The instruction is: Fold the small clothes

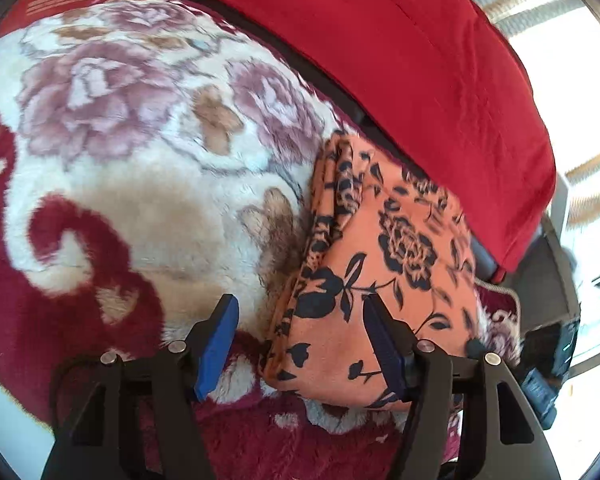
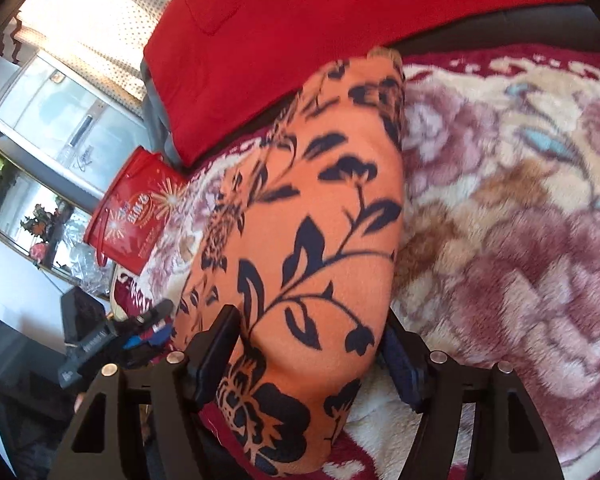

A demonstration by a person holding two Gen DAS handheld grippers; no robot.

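left tool [image 1: 300, 312]: fingers wide apart, low over the folded orange floral cloth [image 1: 380, 264], gripping nothing
right tool [image 2: 312, 328]: spread wide, straddling the cloth's near end
cloth: on floral blanket [image 1: 140, 168], by the red cushion [image 1: 420, 60]
nearby: red bag [image 2: 136, 208]

Cloth [image 1: 380, 264], folded, lies on blanket [image 1: 140, 184], its far corner near cushion [image 1: 400, 60]. Cushion stands behind cloth and blanket. In my left view, cloth sits right of centre, my left gripper [image 1: 300, 320] spread over its near edge. In my right view, my right gripper [image 2: 312, 336] straddles its near end; bag [image 2: 136, 216] left, beyond blanket's edge.
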